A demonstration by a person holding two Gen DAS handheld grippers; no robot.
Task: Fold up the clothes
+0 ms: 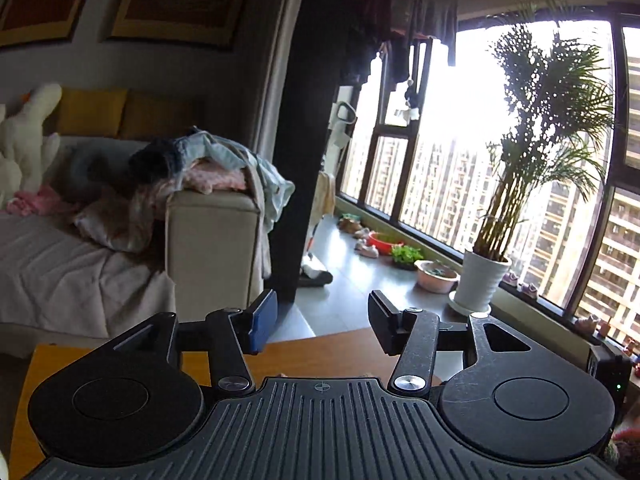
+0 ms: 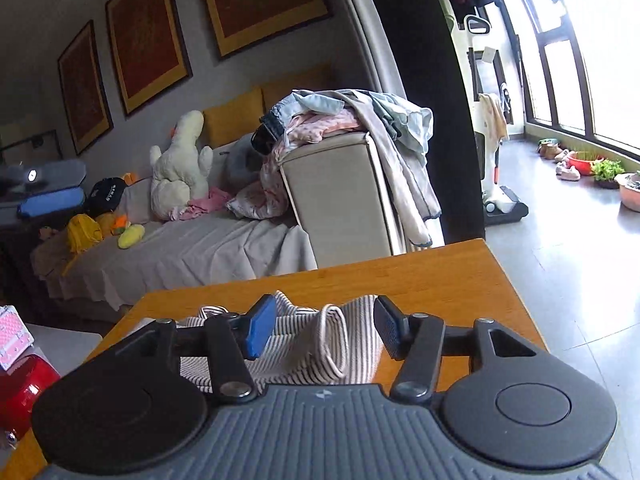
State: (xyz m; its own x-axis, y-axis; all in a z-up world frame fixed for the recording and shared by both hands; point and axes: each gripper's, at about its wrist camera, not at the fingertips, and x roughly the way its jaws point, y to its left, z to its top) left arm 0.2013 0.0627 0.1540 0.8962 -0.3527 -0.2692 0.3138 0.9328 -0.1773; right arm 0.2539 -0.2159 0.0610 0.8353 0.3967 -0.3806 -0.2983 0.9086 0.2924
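Observation:
A folded beige-and-white striped garment lies on the wooden table, seen in the right wrist view. My right gripper hovers just over it, open, with the cloth showing below between the fingers but not pinched. In the left wrist view my left gripper stands open with nothing between its fingers, held above the table's far edge and pointing at the balcony floor. A pile of unfolded clothes rests on the sofa armrest beyond the table.
A sofa with a plush duck and toys stands behind the table. A dark pillar rises beside it. A potted palm, bowls and shoes line the window. A red object sits at left.

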